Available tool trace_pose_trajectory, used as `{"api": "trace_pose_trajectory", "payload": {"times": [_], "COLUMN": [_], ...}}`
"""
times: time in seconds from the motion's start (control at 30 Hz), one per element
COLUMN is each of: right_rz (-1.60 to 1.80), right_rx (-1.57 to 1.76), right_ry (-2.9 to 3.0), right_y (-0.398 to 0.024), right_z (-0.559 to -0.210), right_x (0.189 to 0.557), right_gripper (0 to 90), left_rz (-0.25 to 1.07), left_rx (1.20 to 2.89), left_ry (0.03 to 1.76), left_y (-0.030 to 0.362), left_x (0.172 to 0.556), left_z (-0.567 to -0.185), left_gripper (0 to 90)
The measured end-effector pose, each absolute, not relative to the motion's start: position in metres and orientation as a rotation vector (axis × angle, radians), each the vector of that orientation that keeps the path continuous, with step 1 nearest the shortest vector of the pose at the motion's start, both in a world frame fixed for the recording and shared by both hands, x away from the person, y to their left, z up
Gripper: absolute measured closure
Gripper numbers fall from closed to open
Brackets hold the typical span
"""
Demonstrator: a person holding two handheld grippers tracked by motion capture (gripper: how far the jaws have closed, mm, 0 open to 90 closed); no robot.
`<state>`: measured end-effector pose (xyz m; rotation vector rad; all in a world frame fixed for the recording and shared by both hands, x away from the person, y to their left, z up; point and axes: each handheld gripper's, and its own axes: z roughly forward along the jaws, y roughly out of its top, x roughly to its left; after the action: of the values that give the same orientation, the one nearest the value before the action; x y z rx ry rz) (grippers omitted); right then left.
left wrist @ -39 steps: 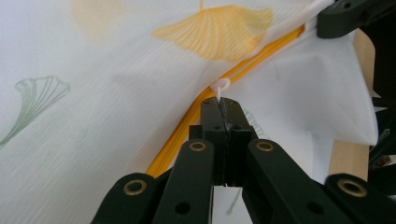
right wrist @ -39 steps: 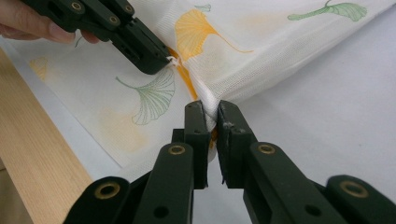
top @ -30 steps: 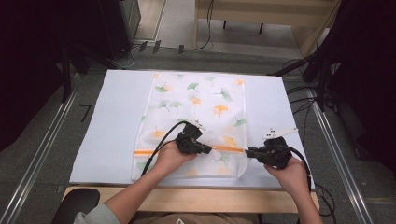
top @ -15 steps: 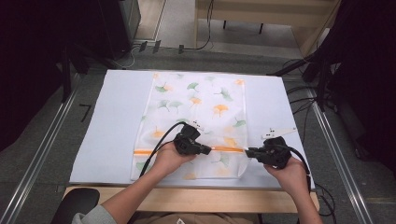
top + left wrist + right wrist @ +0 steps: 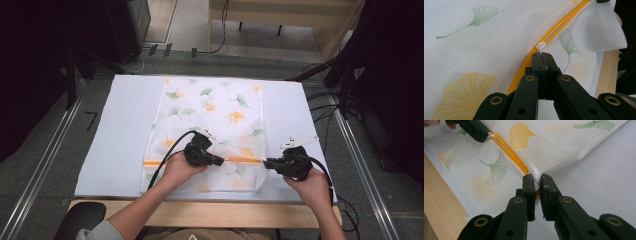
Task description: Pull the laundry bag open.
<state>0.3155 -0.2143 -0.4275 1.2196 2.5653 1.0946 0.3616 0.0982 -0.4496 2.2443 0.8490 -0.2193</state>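
A white mesh bag [image 5: 212, 120] printed with green and orange ginkgo leaves lies flat on the white mat [image 5: 120, 130]. An orange zipper [image 5: 242, 160] runs across its near part. My left gripper [image 5: 220, 161] is shut on the small white zipper pull [image 5: 540, 46], near the middle of the zipper line. My right gripper [image 5: 266, 163] is shut on the bag's right edge [image 5: 536, 178] at the zipper's end, with cloth bunched between its jaws. In the right gripper view the left gripper [image 5: 480, 133] sits at the top left on the zipper [image 5: 509, 151].
The mat covers a wooden table whose front edge [image 5: 210, 212] shows near the person. Metal rails [image 5: 42, 165] run along both sides. Cables [image 5: 325, 107] lie on the floor to the right. A dark stand [image 5: 127, 25] is at the far left.
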Motion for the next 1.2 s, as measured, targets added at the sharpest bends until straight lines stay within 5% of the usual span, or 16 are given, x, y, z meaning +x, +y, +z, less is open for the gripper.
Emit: {"api": "trace_pose_trajectory", "payload": {"times": [1.2], "right_rz": [1.075], "right_rx": [1.226], "right_ry": [2.583], "right_y": [-0.215], "right_z": [-0.430], "right_x": [0.318], "right_gripper": [84.4], "left_rz": [-0.240], "left_rx": [2.239], "left_ry": [0.873], "left_y": [0.111], "left_x": [0.360], "left_z": [-0.448], "left_gripper": [90.0]}}
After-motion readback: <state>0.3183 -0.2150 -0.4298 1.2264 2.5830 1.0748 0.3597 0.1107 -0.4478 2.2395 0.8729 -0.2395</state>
